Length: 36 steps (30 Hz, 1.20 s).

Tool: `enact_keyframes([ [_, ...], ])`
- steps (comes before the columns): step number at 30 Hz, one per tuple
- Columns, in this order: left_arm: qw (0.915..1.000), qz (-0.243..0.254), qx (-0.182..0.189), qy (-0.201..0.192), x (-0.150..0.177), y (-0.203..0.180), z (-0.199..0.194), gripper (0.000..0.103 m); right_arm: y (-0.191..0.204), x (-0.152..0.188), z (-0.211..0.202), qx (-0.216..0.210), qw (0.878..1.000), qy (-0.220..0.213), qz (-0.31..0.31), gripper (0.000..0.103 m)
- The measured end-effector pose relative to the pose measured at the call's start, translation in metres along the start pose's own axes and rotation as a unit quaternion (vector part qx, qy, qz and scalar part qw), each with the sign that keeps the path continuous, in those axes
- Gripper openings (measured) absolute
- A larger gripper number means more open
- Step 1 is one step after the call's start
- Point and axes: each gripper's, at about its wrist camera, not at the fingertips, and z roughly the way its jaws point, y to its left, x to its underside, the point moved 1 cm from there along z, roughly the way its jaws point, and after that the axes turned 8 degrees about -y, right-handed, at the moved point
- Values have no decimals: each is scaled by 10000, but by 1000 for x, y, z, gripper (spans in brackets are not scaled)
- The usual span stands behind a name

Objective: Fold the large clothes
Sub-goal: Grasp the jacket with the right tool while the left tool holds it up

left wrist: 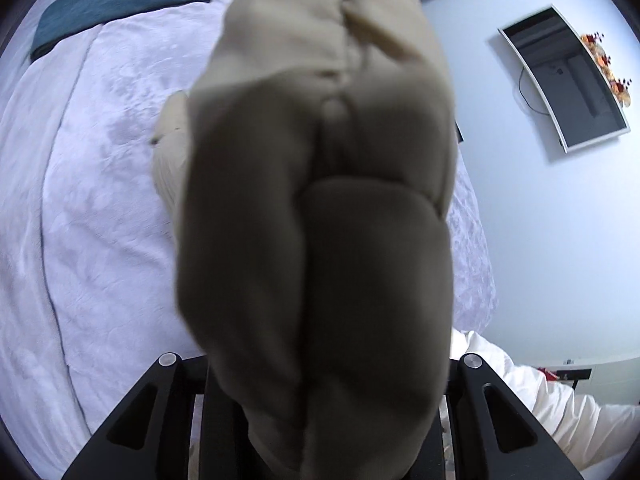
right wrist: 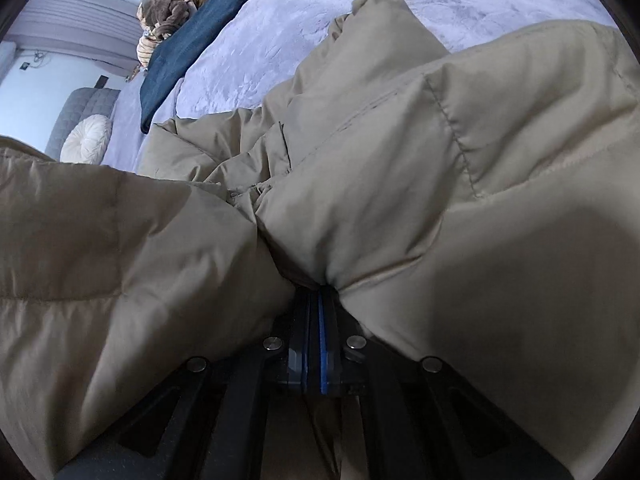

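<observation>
Both grippers are gripping the beige puffer jacket [right wrist: 400, 184] over the bed [left wrist: 100, 200]. The left gripper [left wrist: 320, 420] is clamping a thick puffy fold of it, jaws partly apart w/ padding bulging between them; the fabric is hanging so close to the lens it's blurring and blocking most of that view. The right gripper [right wrist: 318, 300] is pinching a thin bit of the jacket, jaws pressing together, blue pads showing, fabric puckering right at the tips. The rest of the jacket is lying bunched on the lilac bedspread. Folded jeans [right wrist: 192, 52] are sitting at the far side of the bed, beside a tan/brown bundle [right wrist: 168, 16]. A wall-mounted TV [left wrist: 568, 80] is showing on the white wall, and a white sleeve [left wrist: 540, 400] is reaching in at lower right.
</observation>
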Motion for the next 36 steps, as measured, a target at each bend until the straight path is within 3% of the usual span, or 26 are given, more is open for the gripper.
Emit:
enact_keyframes([
  [3, 9998, 123, -7, 136, -3, -22, 8, 31, -14, 3, -26, -203, 9997, -37, 164, 2],
  [6, 9996, -40, 143, 258, -5, -34, 14, 51, -35, 12, -64, -353, 9987, -188, 314, 3],
  [9, 9988, -54, 339, 352, -10, -51, 26, 52, -60, 27, -97, -375, 9973, -370, 514, 4],
  [10, 9982, 18, 439, 416, -13, -51, 29, 57, -68, 32, -107, -385, 9966, -424, 594, 4],
  [11, 9967, 78, 623, 513, -13, -57, 37, 72, -77, 37, -116, -382, 9958, -481, 682, 4],
  [12, 9948, 90, 805, 618, -15, -62, 46, 76, -85, 42, -123, -359, 9950, -534, 759, 4],
  [20, 9753, -100, 1753, 1337, -5, -64, 103, 76, -127, 68, -156, -264, 9890, -823, 1198, 6],
  [25, 9787, 189, 1696, 1140, -8, -78, 118, 76, -139, 78, -175, -239, 9857, -930, 1385, 7],
  [27, 9810, 215, 1608, 1063, -2, -63, 133, 76, -140, 84, -193, -215, 9842, -1044, 1414, 8],
  [29, 9833, 292, 1498, 989, 0, -73, 137, 76, -135, 90, -212, -167, 9837, -1188, 1336, 29],
  [30, 9843, 342, 1452, 946, 10, -87, 136, 76, -130, 95, -224, -141, 9837, -1291, 1248, 57],
  [31, 9849, 401, 1408, 918, 16, -96, 139, 76, -124, 99, -235, -154, 9833, -1389, 1163, 75],
  [36, 9877, 611, 1191, 803, 7, -102, 157, 76, -102, 125, -273, -747, 9830, -1419, 899, 84],
])
